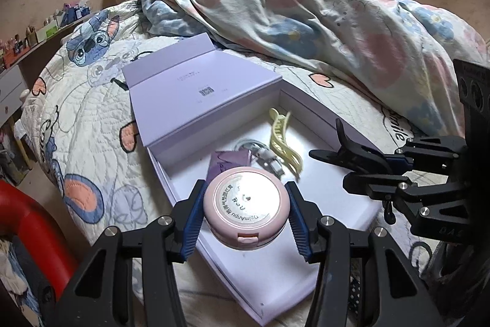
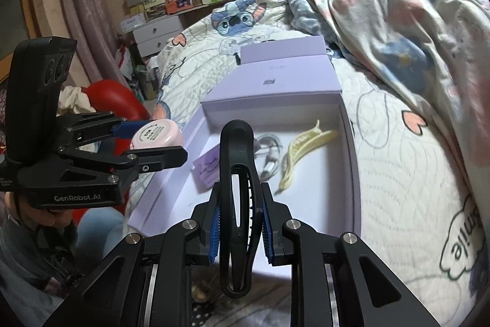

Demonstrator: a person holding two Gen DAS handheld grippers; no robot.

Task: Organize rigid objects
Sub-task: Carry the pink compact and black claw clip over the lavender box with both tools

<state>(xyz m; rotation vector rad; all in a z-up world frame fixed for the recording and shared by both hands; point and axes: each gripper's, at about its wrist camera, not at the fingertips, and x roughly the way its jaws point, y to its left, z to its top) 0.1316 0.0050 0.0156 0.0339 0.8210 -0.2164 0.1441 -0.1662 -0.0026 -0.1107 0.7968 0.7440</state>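
Lilac box [image 1: 306, 275] lies open on the bed [image 1: 92, 118], holding a yellow hair clip [image 1: 283, 140]. Left gripper [image 1: 245, 212] clamps a pink round case [image 1: 246, 207] over it; right gripper [image 2: 240, 230] pinches a black hair clip [image 2: 237, 204], both apparently poised for dropping in.

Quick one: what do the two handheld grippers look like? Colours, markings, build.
Both are matte black plastic linkage frames with silver pivot screws and ribbed blue pads. The left gripper carries white "GenRobot.AI" lettering on its body and a black upright block with round lens openings. The right gripper matches in build. No cables show.
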